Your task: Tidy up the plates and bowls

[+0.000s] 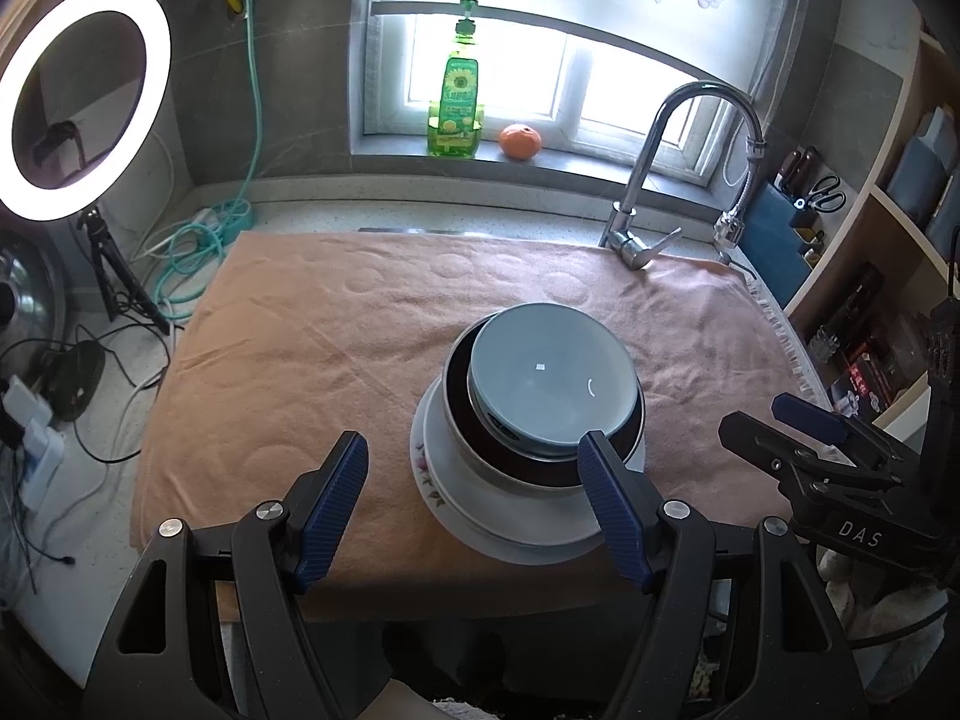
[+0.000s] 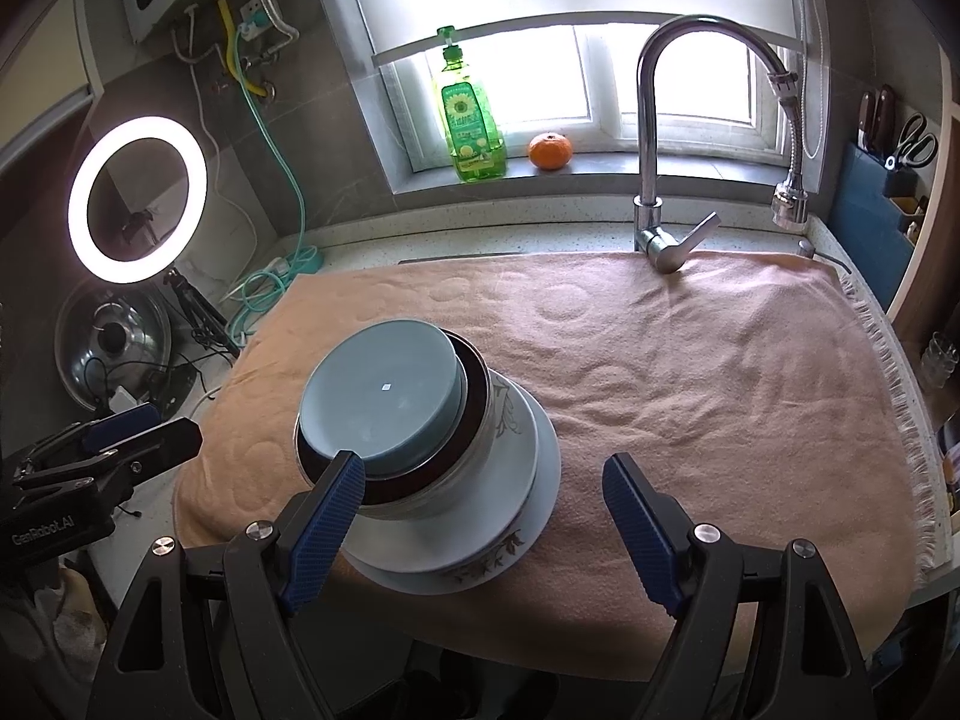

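Observation:
One stack stands on the orange towel [image 1: 312, 360]: a grey-blue bowl [image 1: 549, 387] sits tilted inside a dark-lined bowl [image 1: 510, 462], on white floral plates [image 1: 510, 531]. My left gripper [image 1: 474, 483] is open and empty, just in front of the stack, its right finger against the stack's near side. In the right wrist view the blue bowl [image 2: 384, 399], dark bowl [image 2: 420, 480] and plates [image 2: 516, 516] lie left of centre. My right gripper [image 2: 480, 501] is open and empty, its left finger at the bowls' near edge. The right gripper also shows in the left wrist view [image 1: 798, 426].
A chrome faucet [image 1: 654, 180] stands at the towel's back right. A green soap bottle [image 1: 454, 102] and an orange [image 1: 520, 141] sit on the windowsill. A ring light on a tripod [image 1: 78, 102], cables and a pot lid [image 2: 111, 354] are at the left. Shelves stand at the right.

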